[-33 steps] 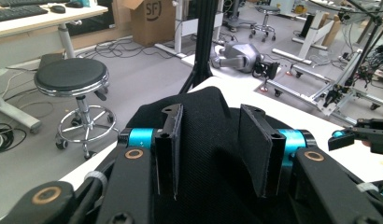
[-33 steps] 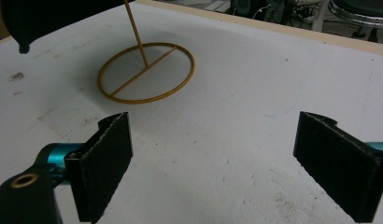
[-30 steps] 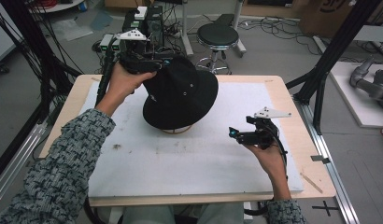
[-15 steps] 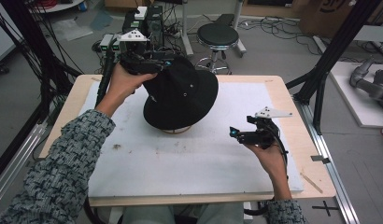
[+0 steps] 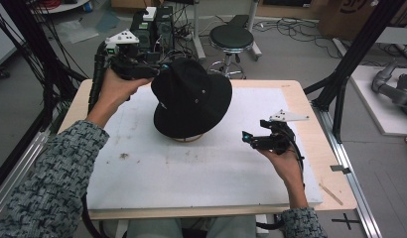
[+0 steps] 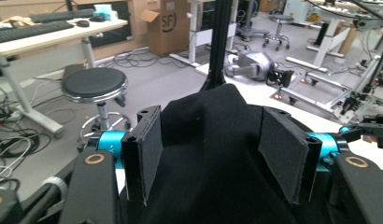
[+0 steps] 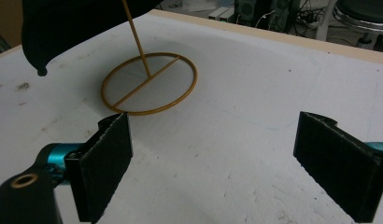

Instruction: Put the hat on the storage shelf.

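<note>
Black hat [image 5: 191,101] seen in high view perched on wooden stand [image 5: 187,138], just right of left gripper [image 5: 153,69]; brim edge lies at its jaw tips. Right gripper [image 5: 247,138] held apart, right of stand, jaws spread, nothing between.

Left gripper view: hat [image 6: 217,154] fabric lies between pads [image 6: 150,154], which have just been opening; contact not pressed, grip judged released.

Right gripper view: stand ring base [image 7: 149,84] and thin post seen ahead of jaws, hat brim [image 7: 63,28] overhanging above-left.

Hat judged light, soft, floppy; best taken at brim edge.
</note>
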Tool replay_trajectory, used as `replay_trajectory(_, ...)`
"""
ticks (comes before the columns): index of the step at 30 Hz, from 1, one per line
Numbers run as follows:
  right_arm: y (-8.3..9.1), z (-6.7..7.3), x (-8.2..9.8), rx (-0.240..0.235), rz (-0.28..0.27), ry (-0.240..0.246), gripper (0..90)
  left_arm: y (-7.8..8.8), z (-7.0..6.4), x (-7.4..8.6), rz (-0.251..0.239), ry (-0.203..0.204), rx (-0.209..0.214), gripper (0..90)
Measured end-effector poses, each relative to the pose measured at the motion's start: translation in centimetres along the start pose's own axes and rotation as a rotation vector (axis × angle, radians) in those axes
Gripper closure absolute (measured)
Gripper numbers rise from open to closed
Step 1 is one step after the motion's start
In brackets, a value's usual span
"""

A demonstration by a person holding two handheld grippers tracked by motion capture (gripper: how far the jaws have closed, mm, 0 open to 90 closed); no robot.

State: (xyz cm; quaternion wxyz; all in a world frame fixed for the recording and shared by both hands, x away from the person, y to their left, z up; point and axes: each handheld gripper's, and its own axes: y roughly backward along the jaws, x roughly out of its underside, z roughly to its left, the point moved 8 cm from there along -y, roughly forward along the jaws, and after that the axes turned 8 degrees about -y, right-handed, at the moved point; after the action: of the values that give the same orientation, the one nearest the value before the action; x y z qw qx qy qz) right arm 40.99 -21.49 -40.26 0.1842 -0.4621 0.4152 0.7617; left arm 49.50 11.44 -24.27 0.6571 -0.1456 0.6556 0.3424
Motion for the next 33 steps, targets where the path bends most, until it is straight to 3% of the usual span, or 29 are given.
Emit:
replay_trajectory(7,-0.5,-0.2,-0.4,-0.002,-0.004,0.0,11.5,2.4,0.9,1.0,0.012,-0.011,-0.04,37.7)
replay_trajectory(17,-0.7,-0.5,-0.8,-0.008,-0.013,-0.01,11.5,6.7,1.9,3.8,0.038,-0.03,-0.116,34.7)
replay_trajectory(28,-0.6,-0.8,-1.1,-0.008,-0.021,-0.018,11.4,8.6,1.6,7.2,0.089,-0.08,-0.171,30.5)
replay_trajectory(33,-0.7,-0.9,-1.1,-0.004,-0.019,-0.012,11.5,9.4,1.4,9.4,0.109,-0.081,-0.203,29.5)
